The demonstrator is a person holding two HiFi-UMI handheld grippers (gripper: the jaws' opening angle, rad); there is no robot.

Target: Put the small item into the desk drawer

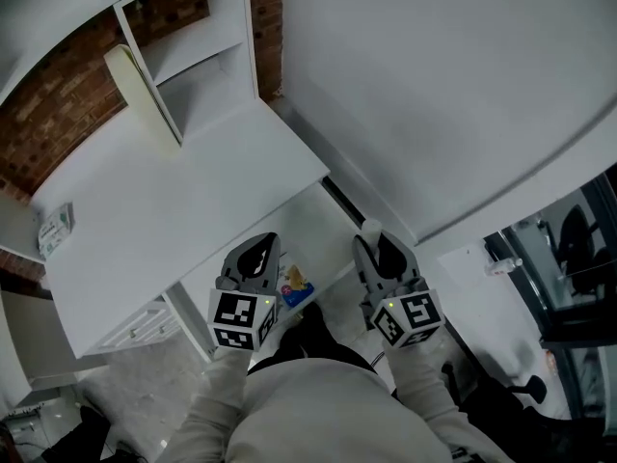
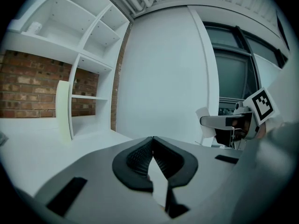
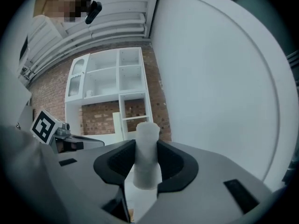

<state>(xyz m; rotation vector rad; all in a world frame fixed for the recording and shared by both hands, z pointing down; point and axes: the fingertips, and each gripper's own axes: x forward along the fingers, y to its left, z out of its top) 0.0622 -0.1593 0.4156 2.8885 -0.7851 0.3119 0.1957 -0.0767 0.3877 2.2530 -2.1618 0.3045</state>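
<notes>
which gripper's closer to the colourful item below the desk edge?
Left. The left gripper sits right beside the colourful item, at its left; the right gripper, holding a white cylinder, is farther at its right.

Left gripper jaws together, white desk, shelves

Both grippers were held low in front of the person's body, side by side and apart, pointing forward and away from the chest. The left gripper had its fingers meeting at the tips, with nothing between them. The right gripper had its fingers partly apart, pressed against either side of a small white cylinder that stood upright between them and rose past their tips. The left marker cube and the right marker cube sat at the near ends, facing up toward the head. Pale sleeves ran back from the grippers to the torso.
</notes>
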